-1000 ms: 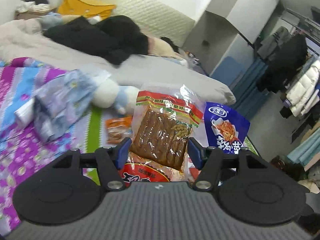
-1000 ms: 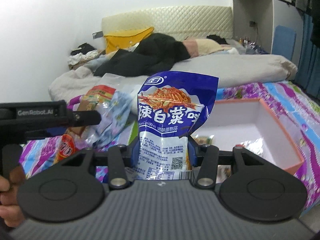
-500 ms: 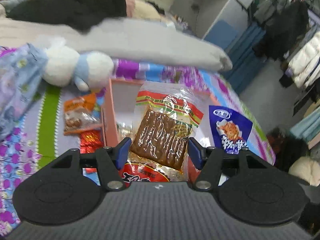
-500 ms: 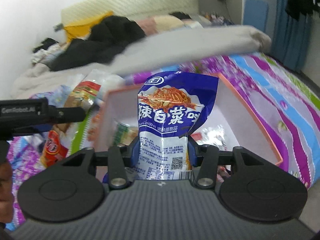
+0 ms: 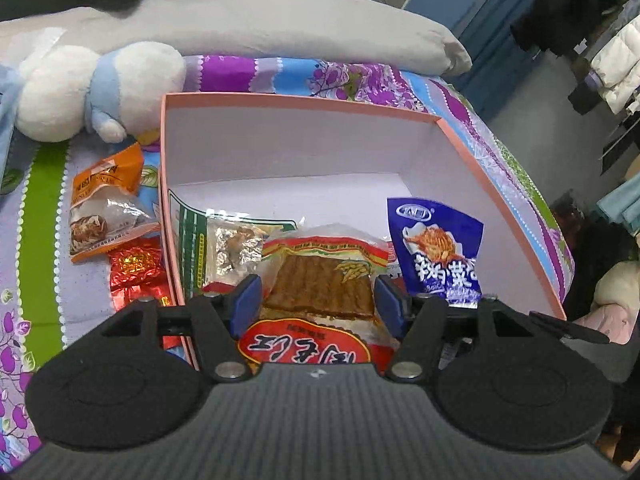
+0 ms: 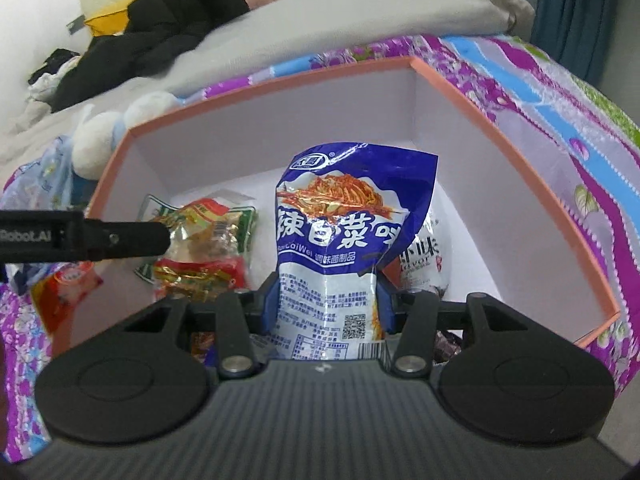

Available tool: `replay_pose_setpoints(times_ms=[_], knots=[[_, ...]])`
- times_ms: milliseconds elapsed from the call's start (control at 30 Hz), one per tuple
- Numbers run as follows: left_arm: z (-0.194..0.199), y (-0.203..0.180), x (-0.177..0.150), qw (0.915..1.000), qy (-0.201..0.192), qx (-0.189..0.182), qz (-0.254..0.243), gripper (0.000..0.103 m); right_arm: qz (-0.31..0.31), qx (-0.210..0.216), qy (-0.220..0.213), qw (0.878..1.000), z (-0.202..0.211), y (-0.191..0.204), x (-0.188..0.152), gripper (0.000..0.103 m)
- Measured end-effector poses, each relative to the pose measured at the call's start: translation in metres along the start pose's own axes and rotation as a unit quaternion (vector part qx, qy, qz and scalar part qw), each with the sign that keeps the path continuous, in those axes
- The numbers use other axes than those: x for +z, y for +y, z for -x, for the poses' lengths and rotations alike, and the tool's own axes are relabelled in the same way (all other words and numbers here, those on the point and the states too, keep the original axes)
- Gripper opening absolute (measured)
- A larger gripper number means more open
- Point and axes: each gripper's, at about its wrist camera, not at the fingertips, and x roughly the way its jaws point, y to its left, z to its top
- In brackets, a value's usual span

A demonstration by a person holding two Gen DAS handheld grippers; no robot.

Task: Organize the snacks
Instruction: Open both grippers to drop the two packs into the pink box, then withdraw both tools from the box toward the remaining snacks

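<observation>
My left gripper [image 5: 318, 298] is shut on a clear packet of brown snack strips [image 5: 320, 280] with a red and yellow top, held over the near end of the pink box [image 5: 300, 100]. My right gripper [image 6: 326, 300] is shut on a blue spicy-cabbage snack bag [image 6: 344, 224], held upright inside the same box [image 6: 500, 136]. The blue bag also shows in the left wrist view [image 5: 438, 252]. The left gripper shows as a black bar in the right wrist view [image 6: 88, 236]. A green-edged packet [image 5: 224, 240] and a white packet [image 6: 424, 256] lie in the box.
On the bedspread left of the box lie an orange snack packet [image 5: 104, 208] and red foil sweets [image 5: 136, 272]. A white and blue plush toy [image 5: 92, 84] sits beyond them. A grey duvet [image 5: 280, 16] and dark clothes lie behind. The bed's edge drops off at right.
Both grippers have moved forward and tilted down, carrying their packets from above the bed to over and into the pink box. Both stay shut on their packets.
</observation>
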Motion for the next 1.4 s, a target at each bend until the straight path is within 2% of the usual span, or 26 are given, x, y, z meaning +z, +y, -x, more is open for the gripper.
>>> replay_pose_setpoints(times_ms=[67,100,133,300,667,1133,1267,1400], knots=[[-0.001,0.001,0.001,1.0000,0.001,0.001,0.002,0.076,-0.010,-0.003,0.008,1.000,-0.002,-0.003,0.000,0.064],[-0.001,0.001,0.002,1.0000,0.002,-0.003,0.000,0.084,-0.012,-0.001,0.012,1.000,-0.004,-0.004,0.000,0.069],[0.001,0.001,0.002,1.0000,0.002,-0.003,-0.002,0.087,-0.011,0.002,0.012,1.000,-0.003,-0.005,-0.001,0.066],[0.027,-0.002,0.001,0.9999,-0.012,0.006,-0.003,0.088,-0.003,-0.004,0.005,1.000,0.011,-0.003,-0.002,0.068],[0.126,-0.017,-0.023,0.9965,-0.079,0.013,-0.025,0.089,0.002,0.018,-0.069,0.997,0.094,0.023,-0.009,0.068],[0.259,0.004,-0.087,0.9884,-0.149,0.028,-0.007,0.089,0.024,0.037,-0.140,0.989,0.192,0.073,-0.044,0.068],[0.286,0.018,-0.112,0.9865,-0.160,0.035,0.005,0.088,0.015,0.045,-0.149,0.988,0.208,0.088,-0.056,0.068],[0.305,0.035,-0.135,0.9857,-0.162,0.043,0.016,0.089,0.041,0.059,-0.156,0.985,0.221,0.111,-0.069,0.068]])
